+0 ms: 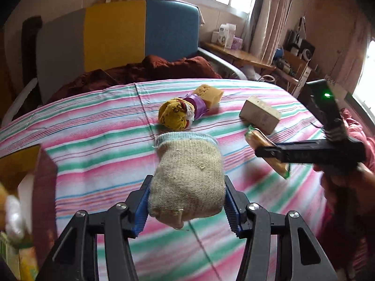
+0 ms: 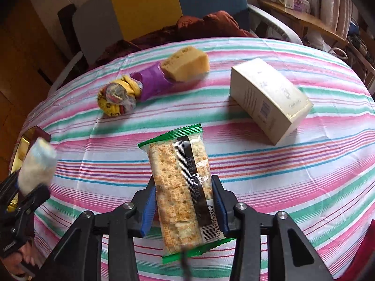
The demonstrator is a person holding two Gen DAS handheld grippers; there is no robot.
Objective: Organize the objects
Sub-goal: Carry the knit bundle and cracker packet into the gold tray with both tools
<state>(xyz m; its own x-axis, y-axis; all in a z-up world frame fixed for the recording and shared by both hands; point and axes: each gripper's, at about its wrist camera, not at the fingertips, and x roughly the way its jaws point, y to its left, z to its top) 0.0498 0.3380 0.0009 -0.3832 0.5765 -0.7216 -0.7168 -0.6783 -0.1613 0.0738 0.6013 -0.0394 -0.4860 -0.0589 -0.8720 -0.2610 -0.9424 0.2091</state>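
- Two grippers are loaded: the left gripper (image 1: 187, 207) clamps a beige rolled sock (image 1: 187, 178), the right gripper (image 2: 184, 207) pinches a cracker packet (image 2: 181, 187)
- Both items hang above the striped bedsheet (image 1: 93, 154), nearer the person than the white box (image 2: 269, 98) lying on it
- Left of the white box lie a yellow bundle (image 2: 117, 97) and a sponge (image 2: 187, 63)
- Step, I judge: carrying; next calls for a drop spot, perhaps the brown box (image 1: 28, 164) far left

soft window daylight (fisheye-warped, blurred edges)
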